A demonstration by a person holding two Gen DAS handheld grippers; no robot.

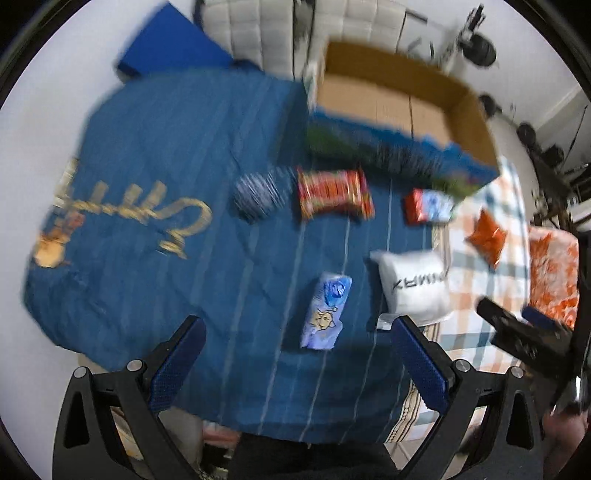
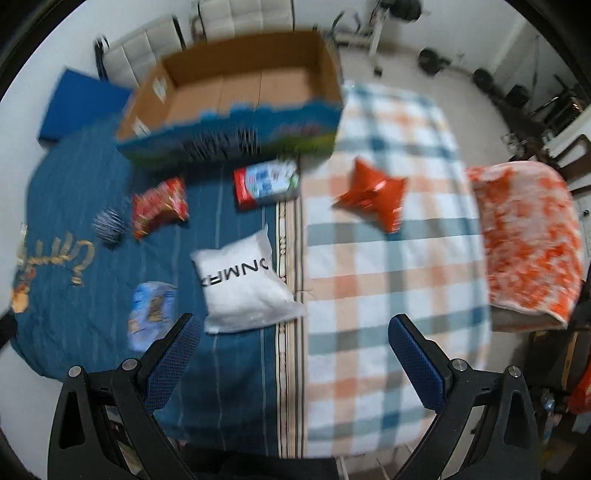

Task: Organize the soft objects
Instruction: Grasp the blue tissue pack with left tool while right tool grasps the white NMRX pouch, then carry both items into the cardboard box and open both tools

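I hold both the left gripper (image 1: 297, 363) and right gripper (image 2: 293, 360) jaws apart, empty, above the white pillow (image 2: 242, 286) on the blue blanket's (image 1: 155, 258) edge beside the plaid blanket (image 2: 388, 258).

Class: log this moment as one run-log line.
left gripper: open, empty | right gripper: open, empty | box: empty | white pillow: on blue cloth

Box (image 2: 229, 122) at back on quilt (image 2: 74, 295); pillow (image 2: 240, 284) in front; checked blanket (image 2: 388, 258) to right

I read this as a home room — blankets (image 2: 388, 258) spread on the floor, tufted chairs (image 2: 243, 14) at 12 o'clock, exercise gear (image 2: 428, 59) at 1 o'clock.
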